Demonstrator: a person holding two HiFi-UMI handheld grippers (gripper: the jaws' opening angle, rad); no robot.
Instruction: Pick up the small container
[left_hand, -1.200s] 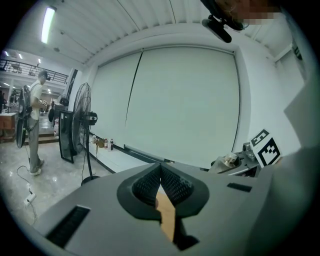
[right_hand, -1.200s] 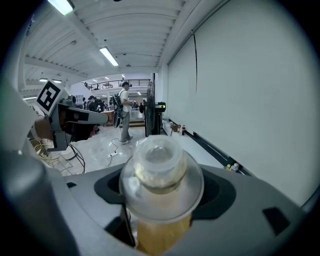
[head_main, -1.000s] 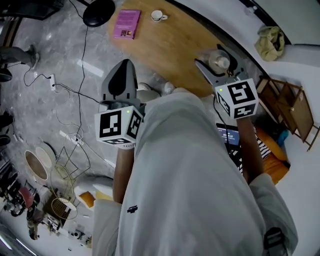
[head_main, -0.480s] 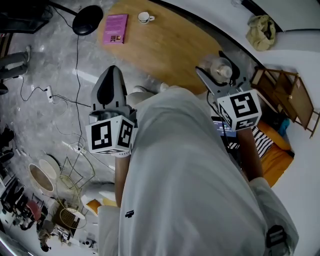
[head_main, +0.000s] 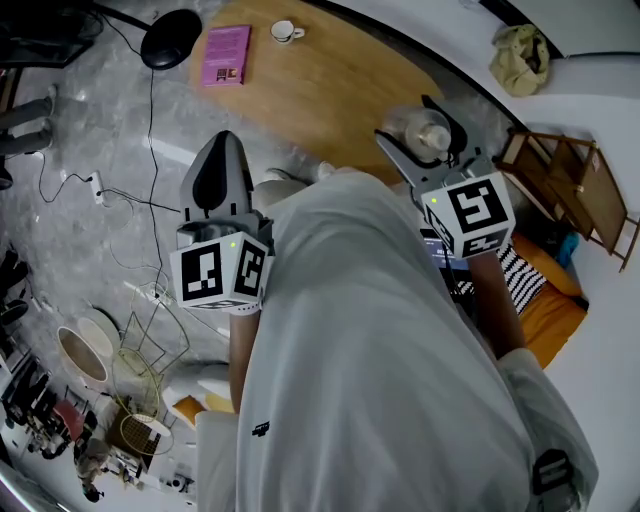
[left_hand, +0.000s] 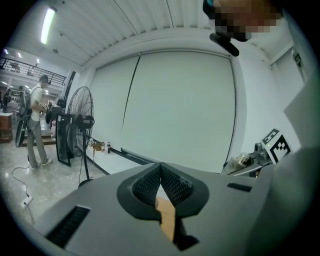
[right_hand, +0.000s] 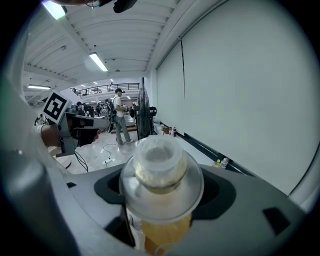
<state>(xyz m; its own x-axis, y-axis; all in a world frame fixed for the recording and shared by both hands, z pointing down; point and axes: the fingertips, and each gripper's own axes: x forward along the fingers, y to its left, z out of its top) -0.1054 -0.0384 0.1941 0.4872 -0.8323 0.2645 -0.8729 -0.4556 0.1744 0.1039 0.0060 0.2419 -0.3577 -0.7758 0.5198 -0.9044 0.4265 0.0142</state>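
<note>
While the right gripper (head_main: 415, 127) fingers (right_hand: 223, 192) clamp the small container (right_hand: 160, 172), cap up, long axis upright, left gripper (left_hand: 160, 167) fingers together

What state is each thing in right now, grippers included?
Small clear plastic container: gripped between jaws.
Right gripper: shut on that container.
Left gripper: shut, empty.
Pink book: closed, flat on the wooden table.
White cup: upright on the table.

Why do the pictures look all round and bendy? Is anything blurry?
Both gripper views: the wide lens bends straight walls and darkens the corners. Right gripper view: the small container sits so close it looks soft, and a ceiling light glares. Left gripper view: the blocky patch was added afterwards. Head view: edges curve.
</note>
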